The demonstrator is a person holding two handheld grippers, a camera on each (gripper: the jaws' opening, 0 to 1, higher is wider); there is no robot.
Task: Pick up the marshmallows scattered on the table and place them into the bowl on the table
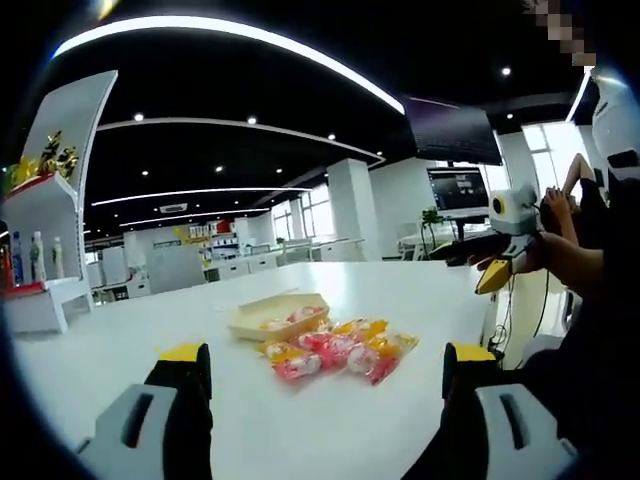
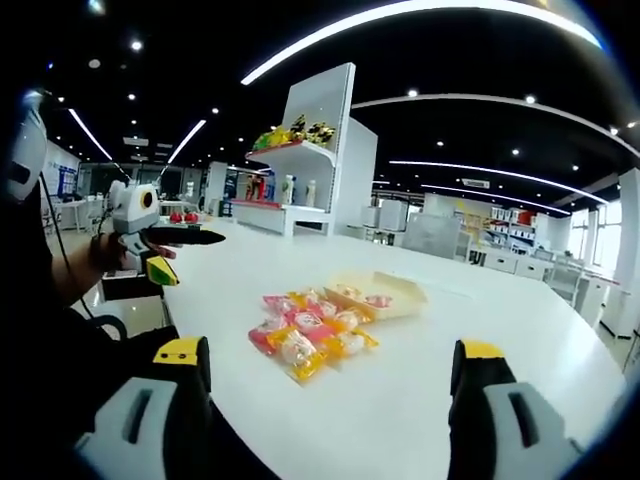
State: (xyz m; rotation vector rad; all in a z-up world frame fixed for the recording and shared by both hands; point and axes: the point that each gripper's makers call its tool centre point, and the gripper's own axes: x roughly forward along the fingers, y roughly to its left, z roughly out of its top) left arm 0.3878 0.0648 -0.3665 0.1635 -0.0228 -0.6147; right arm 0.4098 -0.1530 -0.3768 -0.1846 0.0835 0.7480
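Both claws released, jaws spread wide, nothing gripped: left claw [image 1: 325, 375], right claw [image 2: 330, 375]. Wrapped marshmallows [image 1: 335, 350] are piled on the white counter [image 1: 120, 350] just beside the shallow tan bowl [image 1: 275, 315], which already holds a few. An edge piece should be taken first, approached low, jaws closed on one wrapper only, then carried over the bowl rim before release

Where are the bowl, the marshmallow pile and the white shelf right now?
bowl [image 1: 252, 322]: left gripper view, on its near rim.
marshmallow pile [image 2: 308, 338]: right gripper view, middle of the wrapped heap.
white shelf [image 2: 325, 140]: right gripper view, on its tall side panel.
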